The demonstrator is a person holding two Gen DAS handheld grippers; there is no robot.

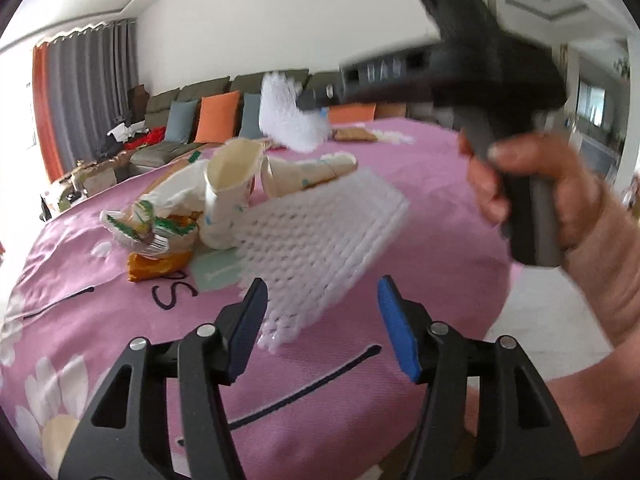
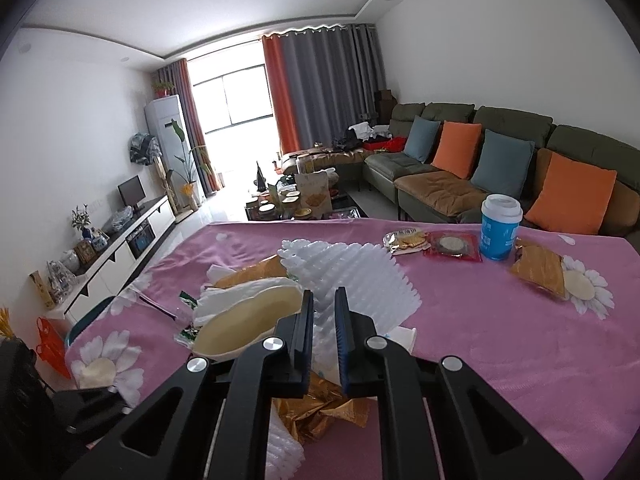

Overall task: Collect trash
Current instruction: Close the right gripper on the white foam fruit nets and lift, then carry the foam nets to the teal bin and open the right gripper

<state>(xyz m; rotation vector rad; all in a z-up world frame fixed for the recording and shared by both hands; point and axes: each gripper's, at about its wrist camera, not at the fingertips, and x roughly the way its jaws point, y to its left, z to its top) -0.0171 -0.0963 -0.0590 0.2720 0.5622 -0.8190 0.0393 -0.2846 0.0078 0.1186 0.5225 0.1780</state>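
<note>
My right gripper (image 2: 324, 316) is shut on a white foam net sleeve (image 2: 360, 276) and holds it above a pile of trash. In the left wrist view the right gripper (image 1: 316, 100) shows at upper right, with a white foam piece (image 1: 284, 116) at its tip. My left gripper (image 1: 320, 304) is open and empty, just in front of a blurred white foam net (image 1: 316, 236). The pile holds crushed paper cups (image 1: 228, 184), a green-and-white wrapper (image 1: 144, 224) and an orange packet (image 1: 156, 268). A flattened cream cup (image 2: 248, 320) and gold wrapper (image 2: 320, 412) lie under the right gripper.
A pink flowered cloth (image 2: 500, 340) covers the table. At its far right stand a blue-and-white cup (image 2: 500, 228), snack packets (image 2: 432, 242) and a gold wrapper (image 2: 538, 270). A green sofa with cushions (image 2: 480, 160) lies beyond. A hand (image 1: 540, 200) grips the right tool.
</note>
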